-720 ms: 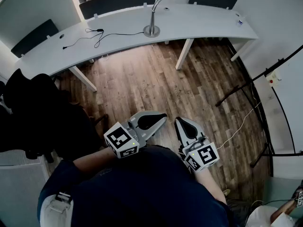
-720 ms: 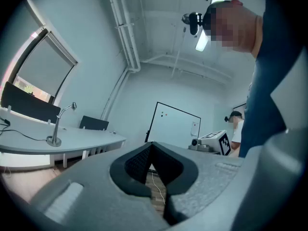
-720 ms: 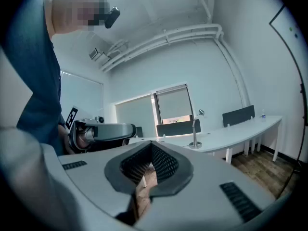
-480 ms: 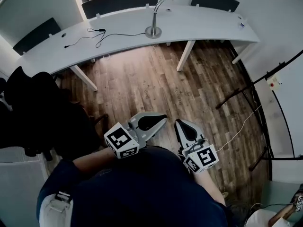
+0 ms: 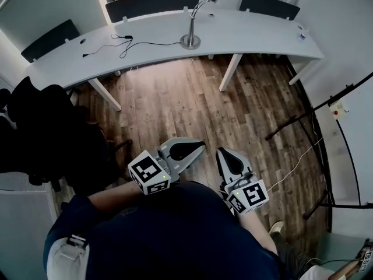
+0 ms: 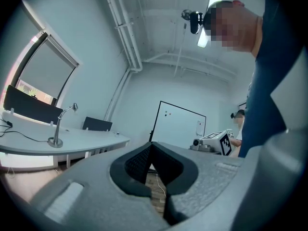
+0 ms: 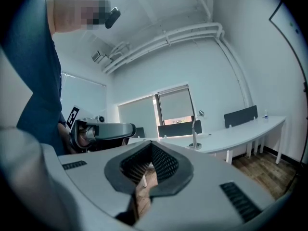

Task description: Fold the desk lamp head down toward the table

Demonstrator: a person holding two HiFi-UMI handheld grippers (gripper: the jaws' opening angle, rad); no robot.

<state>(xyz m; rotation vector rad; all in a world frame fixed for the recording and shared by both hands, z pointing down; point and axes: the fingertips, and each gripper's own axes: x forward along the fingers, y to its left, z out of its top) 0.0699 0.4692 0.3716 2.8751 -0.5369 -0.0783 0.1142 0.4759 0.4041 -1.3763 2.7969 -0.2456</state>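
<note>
Head view is showing the curved white surface (image 5: 256,37) spanning the room's far side, the desk lamp (image 5: 190,41) standing upright on it, while the left gripper (image 5: 200,147) and right gripper (image 5: 222,152), both clenched on nothing, are hovering well away.

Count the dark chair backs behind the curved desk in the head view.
3: left chair back at the desk end, middle chair back behind the lamp, right chair back. Others may lie outside the frame.
</note>
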